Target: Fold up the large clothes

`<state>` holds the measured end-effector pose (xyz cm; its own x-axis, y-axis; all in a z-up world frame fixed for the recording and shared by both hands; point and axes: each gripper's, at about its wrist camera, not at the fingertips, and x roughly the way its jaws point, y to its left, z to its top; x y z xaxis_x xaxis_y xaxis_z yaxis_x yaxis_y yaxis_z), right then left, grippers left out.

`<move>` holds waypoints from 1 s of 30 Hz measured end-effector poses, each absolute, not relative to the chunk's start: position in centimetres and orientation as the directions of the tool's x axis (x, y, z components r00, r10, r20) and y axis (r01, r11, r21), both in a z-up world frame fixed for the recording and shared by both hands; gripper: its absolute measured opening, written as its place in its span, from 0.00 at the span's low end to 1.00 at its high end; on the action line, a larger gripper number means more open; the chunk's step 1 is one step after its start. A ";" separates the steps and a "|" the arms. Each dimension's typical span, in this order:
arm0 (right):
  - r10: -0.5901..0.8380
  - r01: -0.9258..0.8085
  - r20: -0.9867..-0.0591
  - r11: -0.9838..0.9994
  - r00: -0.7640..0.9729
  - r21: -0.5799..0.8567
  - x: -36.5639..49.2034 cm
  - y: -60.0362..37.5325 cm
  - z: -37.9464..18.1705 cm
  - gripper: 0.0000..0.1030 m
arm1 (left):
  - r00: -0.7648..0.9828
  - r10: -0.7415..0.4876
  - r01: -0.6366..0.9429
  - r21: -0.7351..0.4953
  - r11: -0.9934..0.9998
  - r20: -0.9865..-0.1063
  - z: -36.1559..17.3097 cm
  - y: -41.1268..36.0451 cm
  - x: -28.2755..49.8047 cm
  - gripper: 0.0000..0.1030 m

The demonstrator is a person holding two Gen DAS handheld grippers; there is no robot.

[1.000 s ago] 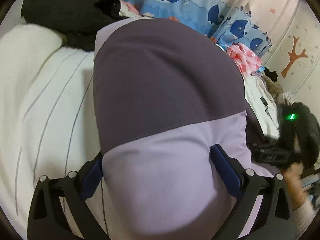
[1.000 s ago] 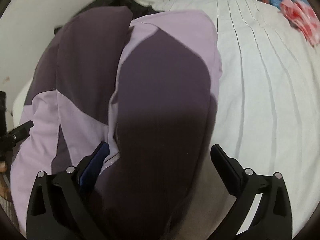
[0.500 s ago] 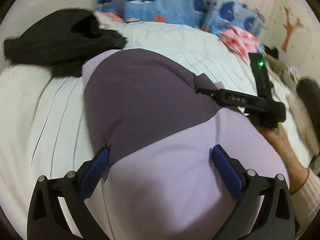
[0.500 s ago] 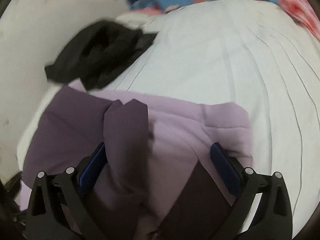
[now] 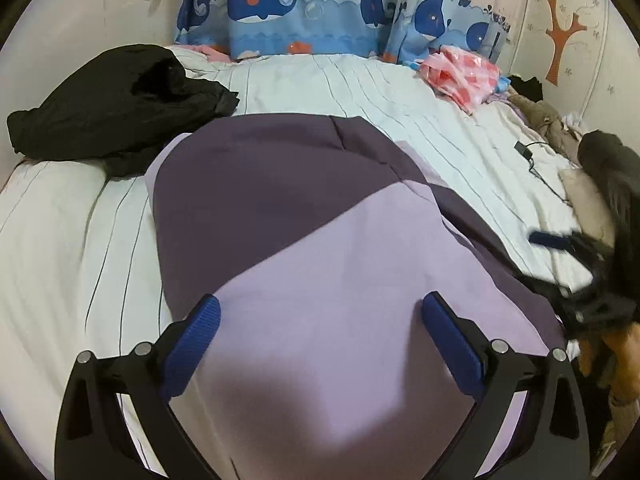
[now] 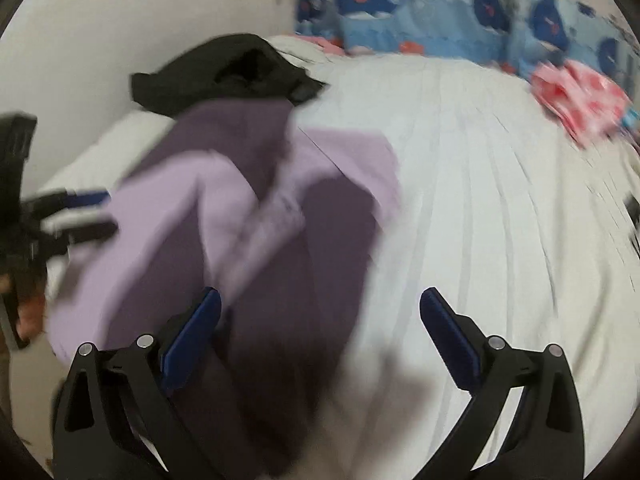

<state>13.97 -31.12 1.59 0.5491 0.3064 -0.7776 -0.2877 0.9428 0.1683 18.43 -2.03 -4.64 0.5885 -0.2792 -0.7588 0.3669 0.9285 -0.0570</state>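
Both tools (image 5: 320,320) (image 6: 320,314) wide, above garment (image 5: 304,216).

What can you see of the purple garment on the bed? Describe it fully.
The purple garment is soft, matte cloth in two tones, dark purple panels against pale lilac, meeting at a diagonal seam. It lies partly folded and rumpled on the white striped bedsheet, its far left corner close to a black garment. The left tool stands open over its lilac part; the right tool is open at its right edge, not gripping it.

A black garment (image 5: 116,120) and pink bag (image 5: 464,74) lie on the striped bed (image 5: 360,92).
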 end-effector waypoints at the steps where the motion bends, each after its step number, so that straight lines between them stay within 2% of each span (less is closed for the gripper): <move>1: 0.302 -0.293 -0.792 0.942 0.531 0.163 13.7 -31.3 0.9 0.93 | 0.589 -0.278 0.363 -0.059 0.930 -0.759 -4.7 -2.1 18.2 0.94; 4: 0.347 -0.366 -0.829 0.911 0.438 0.188 12.2 -30.5 -0.3 0.93 | 0.584 -0.260 0.354 -0.047 0.934 -0.769 -4.8 -2.6 18.3 0.94; 6: 0.362 -0.461 -0.844 0.873 0.395 0.158 10.6 -28.4 -0.2 0.78 | 0.575 -0.259 0.363 -0.042 0.931 -0.776 -4.8 -2.8 17.9 0.94; 8: 0.311 -0.506 -0.873 0.858 0.377 0.087 9.3 -27.4 -0.8 0.78 | 0.558 -0.272 0.385 -0.045 0.922 -0.784 -4.9 -2.9 17.4 0.94; 10: 0.296 -0.486 -0.884 0.869 0.363 0.091 9.7 -28.2 -1.4 0.79 | 0.557 -0.269 0.410 -0.021 0.912 -0.786 -5.5 -3.5 17.1 0.94; 11: 0.289 -0.460 -0.888 0.882 0.358 0.102 10.3 -28.8 -1.5 0.83 | 0.576 -0.241 0.412 0.022 0.911 -0.781 -5.9 -4.1 16.9 0.94; 14: 0.248 -0.403 -0.863 0.914 0.440 0.057 10.4 -29.4 0.5 0.86 | 0.602 -0.201 0.392 0.067 0.918 -0.773 -7.0 -4.9 16.7 0.94; 16: 0.290 -0.366 -0.791 0.926 0.539 0.090 10.4 -29.6 3.1 0.87 | 0.607 -0.209 0.387 0.055 0.921 -0.767 -7.1 -4.7 16.8 0.94; 18: 0.363 -0.377 -0.702 0.915 0.613 0.144 10.6 -28.7 5.2 0.93 | 0.611 -0.211 0.386 0.055 0.921 -0.763 -7.1 -4.6 16.6 0.94; 19: 0.359 -0.387 -0.701 0.913 0.616 0.128 10.8 -27.8 5.1 0.93 | 0.615 -0.210 0.386 0.058 0.921 -0.760 -7.2 -4.6 16.5 0.94; 21: 0.289 -0.420 -0.816 0.905 0.501 0.062 11.4 -25.5 0.2 0.93 | 0.623 -0.210 0.385 0.061 0.921 -0.754 -7.3 -4.5 16.3 0.94; 24: 0.415 -0.375 -0.823 0.887 0.388 0.270 12.4 -27.6 -3.4 0.93 | 0.637 -0.174 0.409 0.138 0.902 -0.751 -8.5 -5.4 15.5 0.94; 27: 0.413 -0.376 -0.816 0.888 0.405 0.263 12.7 -28.5 -0.2 0.93 | 0.639 -0.233 0.435 0.094 0.896 -0.733 -7.1 -4.7 14.8 0.94; 30: 0.391 -0.372 -0.724 0.907 0.569 0.197 15.1 -28.0 5.7 0.93 | 0.668 -0.296 0.407 0.002 0.913 -0.683 -4.3 -2.5 15.1 0.94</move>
